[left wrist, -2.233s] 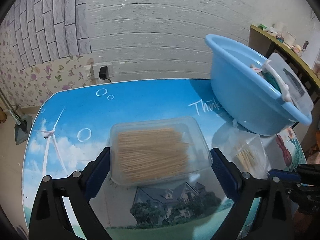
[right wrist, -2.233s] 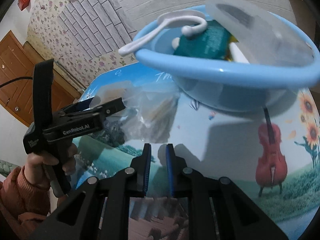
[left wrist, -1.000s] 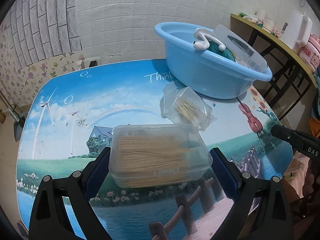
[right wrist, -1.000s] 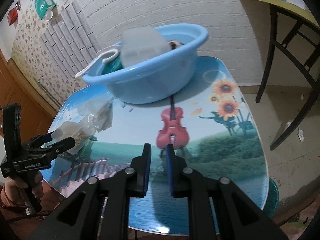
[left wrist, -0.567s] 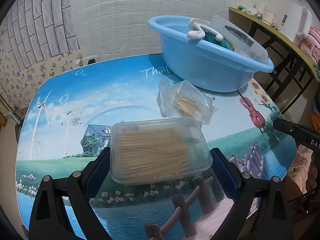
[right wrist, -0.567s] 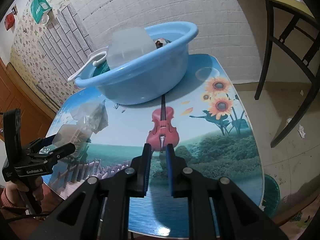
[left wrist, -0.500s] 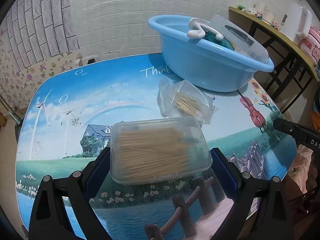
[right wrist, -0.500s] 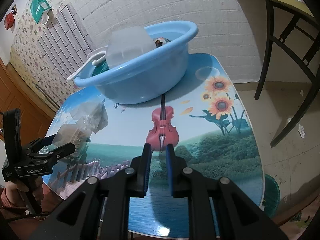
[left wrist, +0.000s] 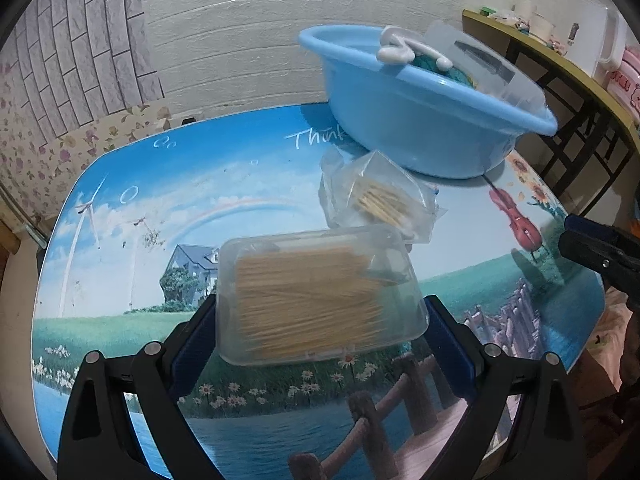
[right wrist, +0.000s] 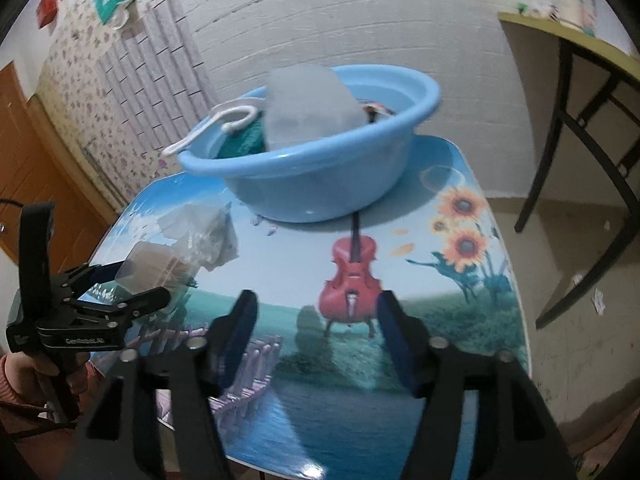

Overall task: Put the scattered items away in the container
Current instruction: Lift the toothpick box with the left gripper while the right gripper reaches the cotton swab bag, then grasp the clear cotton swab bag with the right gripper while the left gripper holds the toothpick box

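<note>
My left gripper is shut on a clear plastic box of toothpicks and holds it above the printed table; both also show at the left of the right wrist view, the gripper around the box. A clear bag of toothpicks lies on the table just behind the box, near the blue basin. The basin holds a white hanger, a teal item and a clear lid. My right gripper is open and empty above the table's front edge.
The table has a printed landscape top with a red violin and sunflowers. A dark-legged side table stands at the right. Its top carries jars and a jug. A white brick wall is behind the basin.
My right gripper has opened wide; it was shut in the earlier frames. My left gripper still holds the toothpick box and has moved slightly closer to the basin.
</note>
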A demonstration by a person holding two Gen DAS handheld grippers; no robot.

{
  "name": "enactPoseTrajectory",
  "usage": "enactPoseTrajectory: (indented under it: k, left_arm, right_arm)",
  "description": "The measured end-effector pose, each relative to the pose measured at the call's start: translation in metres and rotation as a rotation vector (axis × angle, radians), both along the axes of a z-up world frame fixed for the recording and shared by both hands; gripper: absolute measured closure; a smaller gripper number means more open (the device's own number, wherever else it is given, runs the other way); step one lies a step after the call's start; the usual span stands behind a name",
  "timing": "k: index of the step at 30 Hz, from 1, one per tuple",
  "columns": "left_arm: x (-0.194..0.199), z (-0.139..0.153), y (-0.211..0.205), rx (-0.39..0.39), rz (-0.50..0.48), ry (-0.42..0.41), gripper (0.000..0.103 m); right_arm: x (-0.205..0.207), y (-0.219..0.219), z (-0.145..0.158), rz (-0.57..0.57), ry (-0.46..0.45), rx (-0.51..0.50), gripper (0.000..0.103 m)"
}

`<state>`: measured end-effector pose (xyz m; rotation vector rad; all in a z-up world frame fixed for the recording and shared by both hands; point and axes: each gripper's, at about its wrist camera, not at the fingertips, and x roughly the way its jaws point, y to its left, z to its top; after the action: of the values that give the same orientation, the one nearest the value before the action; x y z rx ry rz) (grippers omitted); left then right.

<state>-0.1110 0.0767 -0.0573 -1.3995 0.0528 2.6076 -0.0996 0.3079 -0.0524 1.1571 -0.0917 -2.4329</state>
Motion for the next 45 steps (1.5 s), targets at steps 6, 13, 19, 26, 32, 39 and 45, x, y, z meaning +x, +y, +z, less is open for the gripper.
enactPoseTrajectory:
  k: [6, 13, 19, 26, 32, 39, 45]
  left_arm:
    - [0.002, -0.008, 0.005, -0.039, 0.004, -0.003, 0.007]
    - [0.0, -0.008, 0.002, -0.04, 0.023, 0.009, 0.007]
    - [-0.002, -0.01, 0.001, -0.043, 0.024, 0.012, 0.001]
    - [-0.004, -0.01, 0.001, -0.041, 0.022, 0.018, 0.0]
    - [-0.005, -0.01, -0.001, -0.039, 0.021, 0.024, 0.0]
    - [-0.002, -0.01, -0.002, -0.034, 0.02, 0.035, 0.0]
    - [-0.001, -0.008, -0.005, -0.024, 0.007, 0.043, 0.009]
  right_arm:
    - [-0.008, -0.012, -0.01, 0.017, 0.005, 0.029, 0.034]
    - [-0.023, -0.02, -0.016, 0.013, 0.017, 0.067, 0.034]
    - [-0.032, -0.023, -0.028, 0.017, 0.014, 0.083, 0.041]
    - [-0.032, -0.009, -0.029, 0.02, 0.008, 0.029, 0.082]
    - [-0.025, 0.004, -0.026, 0.007, 0.013, -0.002, 0.085]
    - [-0.024, 0.006, -0.025, 0.013, -0.009, -0.011, 0.085]
    - [-0.02, -0.014, -0.012, 0.08, 0.0, -0.051, 0.049]
